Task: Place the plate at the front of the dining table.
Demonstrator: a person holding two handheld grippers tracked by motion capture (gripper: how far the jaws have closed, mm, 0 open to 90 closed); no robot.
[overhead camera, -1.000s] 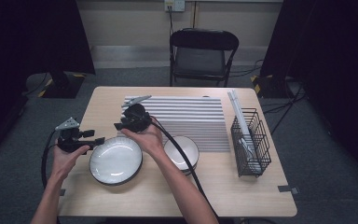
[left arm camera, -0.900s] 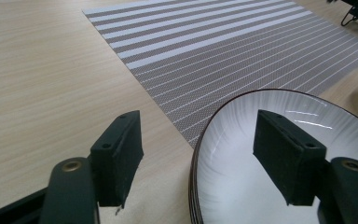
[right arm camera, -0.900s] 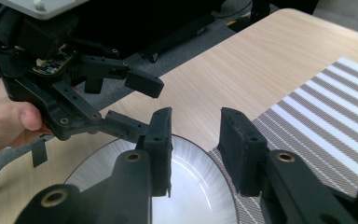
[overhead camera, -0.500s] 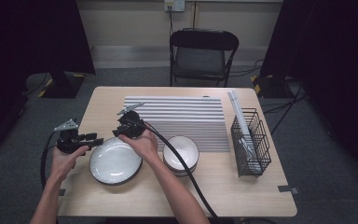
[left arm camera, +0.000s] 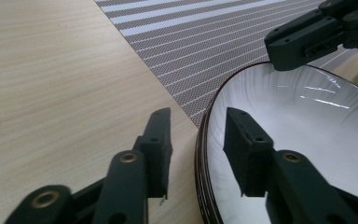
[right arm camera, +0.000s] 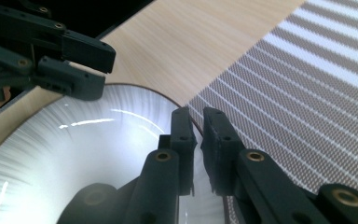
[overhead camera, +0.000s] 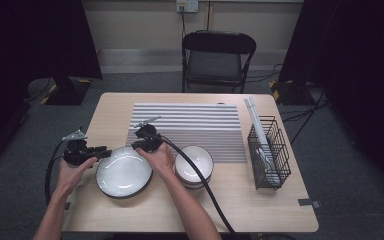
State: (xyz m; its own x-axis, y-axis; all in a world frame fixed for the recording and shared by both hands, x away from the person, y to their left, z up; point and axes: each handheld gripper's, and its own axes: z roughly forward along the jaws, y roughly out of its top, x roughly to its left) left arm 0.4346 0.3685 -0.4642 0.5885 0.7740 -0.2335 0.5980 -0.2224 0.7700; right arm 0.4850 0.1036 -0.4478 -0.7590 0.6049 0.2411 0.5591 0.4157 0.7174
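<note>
While plate (overhead camera: 124, 172) rim sits between both jaws | right clamped on it | left closing, apart

One wide white plate with a dark rim (overhead camera: 124, 172) lies on the single pale wooden table (overhead camera: 260, 200), and just beside it stands one stack of white bowls (overhead camera: 194, 166), at least two deep, though the exact number cannot be told. There is one grey-and-white striped mat (overhead camera: 190, 127), one black wire basket (overhead camera: 268, 152) and one black folding chair (overhead camera: 217, 60). Two black two-jaw grippers are counted, the left gripper (overhead camera: 100, 152) and the right gripper (overhead camera: 141, 146), each in one hand.
</note>
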